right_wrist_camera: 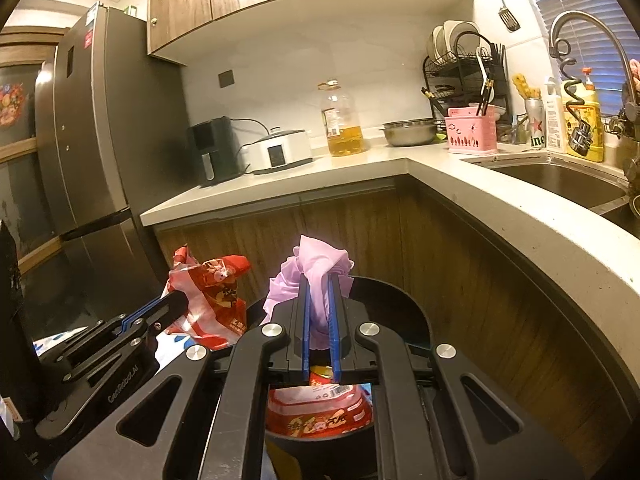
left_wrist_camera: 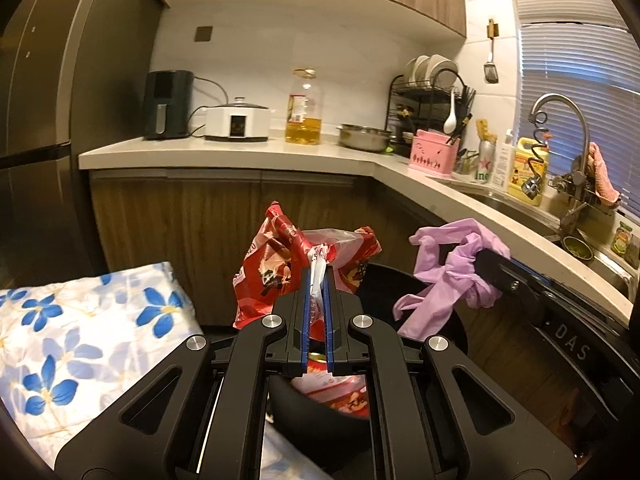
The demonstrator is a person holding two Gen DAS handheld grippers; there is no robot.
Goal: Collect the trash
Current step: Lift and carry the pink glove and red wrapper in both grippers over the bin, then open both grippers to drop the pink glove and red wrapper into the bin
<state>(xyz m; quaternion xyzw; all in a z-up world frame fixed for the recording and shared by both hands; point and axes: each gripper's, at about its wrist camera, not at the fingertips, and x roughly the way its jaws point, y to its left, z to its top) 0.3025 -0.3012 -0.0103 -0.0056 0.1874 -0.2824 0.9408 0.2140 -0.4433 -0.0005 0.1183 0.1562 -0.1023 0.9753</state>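
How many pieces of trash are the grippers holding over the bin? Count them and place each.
2: a red snack bag in the left gripper, a purple plastic bag in the right gripper. The black bin hides more.

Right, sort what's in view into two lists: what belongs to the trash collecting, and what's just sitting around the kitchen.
Part of the job:
- red plastic bag, pinched in the left gripper
- purple plastic bag, pinched in the right gripper
- black bin below them, with red packaging inside

Just lying about:
- oil bottle
- steel bowl
- dish rack
- pink utensil holder
- floral cloth
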